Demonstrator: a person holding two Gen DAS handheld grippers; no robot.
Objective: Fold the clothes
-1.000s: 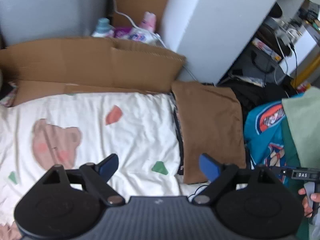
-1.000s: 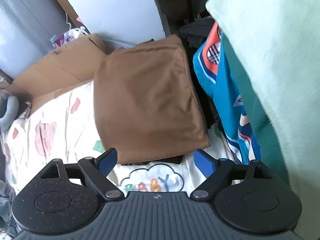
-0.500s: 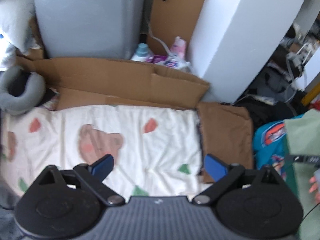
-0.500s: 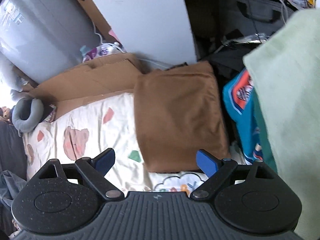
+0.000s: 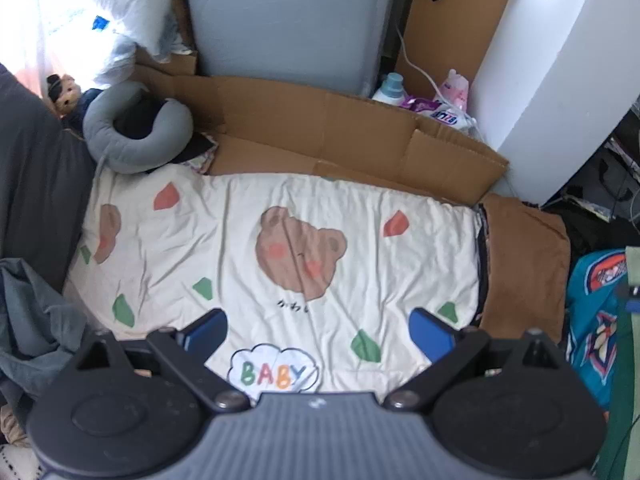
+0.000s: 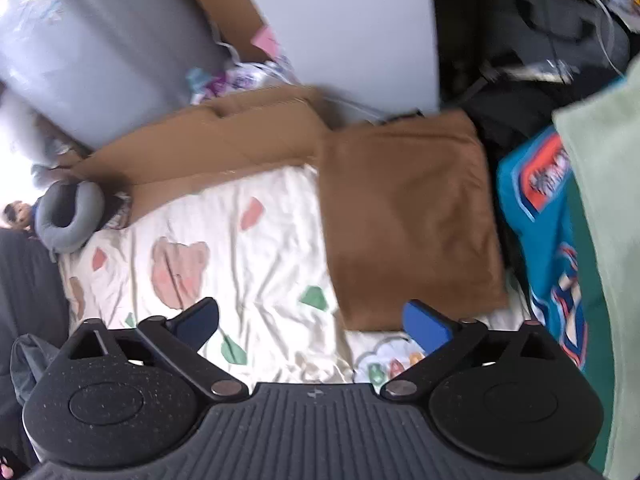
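A folded brown garment [image 6: 408, 216] lies at the right end of a cream bear-print sheet [image 5: 280, 248]; it also shows in the left wrist view [image 5: 520, 264]. A teal printed garment [image 6: 552, 248] and a pale green cloth [image 6: 600, 200] lie to its right. A grey-green crumpled garment [image 5: 32, 328] sits at the sheet's left edge. My left gripper [image 5: 320, 332] is open and empty above the sheet. My right gripper [image 6: 312, 324] is open and empty, held above the sheet near the brown garment's front edge.
Flattened cardboard [image 5: 340, 132] lines the far edge of the sheet. A grey neck pillow [image 5: 136, 128] lies at the far left. A grey panel [image 5: 288, 20] and a white cabinet [image 5: 560, 80] stand behind. Bottles [image 5: 392, 88] sit between them. Dark bags [image 6: 540, 60] lie at the far right.
Both grippers have pulled back and up from the brown garment, the left one also swinging left, so more of the sheet and the neck pillow show. Both stay open.
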